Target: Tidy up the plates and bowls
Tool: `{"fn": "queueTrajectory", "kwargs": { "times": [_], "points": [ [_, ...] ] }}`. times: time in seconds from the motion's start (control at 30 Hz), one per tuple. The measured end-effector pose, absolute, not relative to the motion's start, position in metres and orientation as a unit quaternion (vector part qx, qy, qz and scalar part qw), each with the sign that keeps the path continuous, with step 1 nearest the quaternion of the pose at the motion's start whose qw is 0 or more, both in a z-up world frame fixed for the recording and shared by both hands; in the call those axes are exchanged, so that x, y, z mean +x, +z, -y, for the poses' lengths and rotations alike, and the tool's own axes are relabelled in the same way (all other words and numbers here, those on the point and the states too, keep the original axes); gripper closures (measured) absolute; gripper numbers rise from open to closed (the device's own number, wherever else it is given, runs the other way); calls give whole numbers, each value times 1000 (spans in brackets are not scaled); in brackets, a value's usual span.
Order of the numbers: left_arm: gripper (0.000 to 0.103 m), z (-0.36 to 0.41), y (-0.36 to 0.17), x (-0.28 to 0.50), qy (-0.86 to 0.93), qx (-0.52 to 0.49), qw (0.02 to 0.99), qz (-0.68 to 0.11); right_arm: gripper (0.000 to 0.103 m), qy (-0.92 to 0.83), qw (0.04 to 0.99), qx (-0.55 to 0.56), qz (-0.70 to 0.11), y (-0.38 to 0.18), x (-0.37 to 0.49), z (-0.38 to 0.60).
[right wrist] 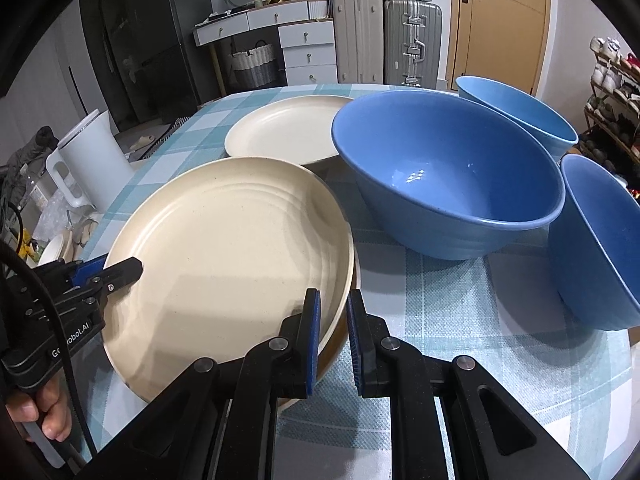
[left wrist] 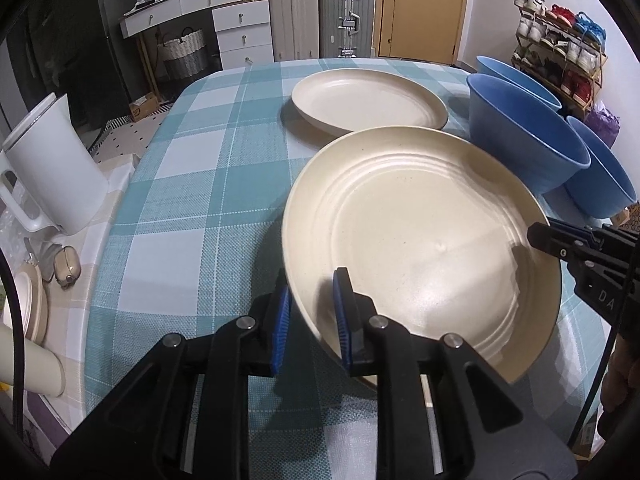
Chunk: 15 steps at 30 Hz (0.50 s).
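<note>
A cream plate is held tilted above the checked table, seen also in the right wrist view. My left gripper is shut on its left rim; it shows in the right wrist view. My right gripper is shut on the plate's right rim; it shows in the left wrist view. A second cream plate lies flat farther back. Three blue bowls stand at the right: a large one, one behind, one at the right edge.
A white kettle stands at the left beside the table, with small items near it. The checked tablecloth is bare at the left. Suitcases, drawers and a shoe rack stand beyond.
</note>
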State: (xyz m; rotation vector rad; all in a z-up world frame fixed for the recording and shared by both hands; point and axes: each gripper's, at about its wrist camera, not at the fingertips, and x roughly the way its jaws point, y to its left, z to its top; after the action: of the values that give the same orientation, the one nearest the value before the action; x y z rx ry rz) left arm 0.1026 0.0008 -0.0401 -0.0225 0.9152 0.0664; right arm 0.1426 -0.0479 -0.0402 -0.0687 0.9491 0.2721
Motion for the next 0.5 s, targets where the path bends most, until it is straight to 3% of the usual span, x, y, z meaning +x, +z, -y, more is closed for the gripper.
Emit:
{"fn": "queueTrajectory", "kwargs": {
  "times": [0.5],
  "points": [
    [84,3,-46,104,27,3,891,-453,89,119,882,-47,-454,-42,137,46]
  ]
}}
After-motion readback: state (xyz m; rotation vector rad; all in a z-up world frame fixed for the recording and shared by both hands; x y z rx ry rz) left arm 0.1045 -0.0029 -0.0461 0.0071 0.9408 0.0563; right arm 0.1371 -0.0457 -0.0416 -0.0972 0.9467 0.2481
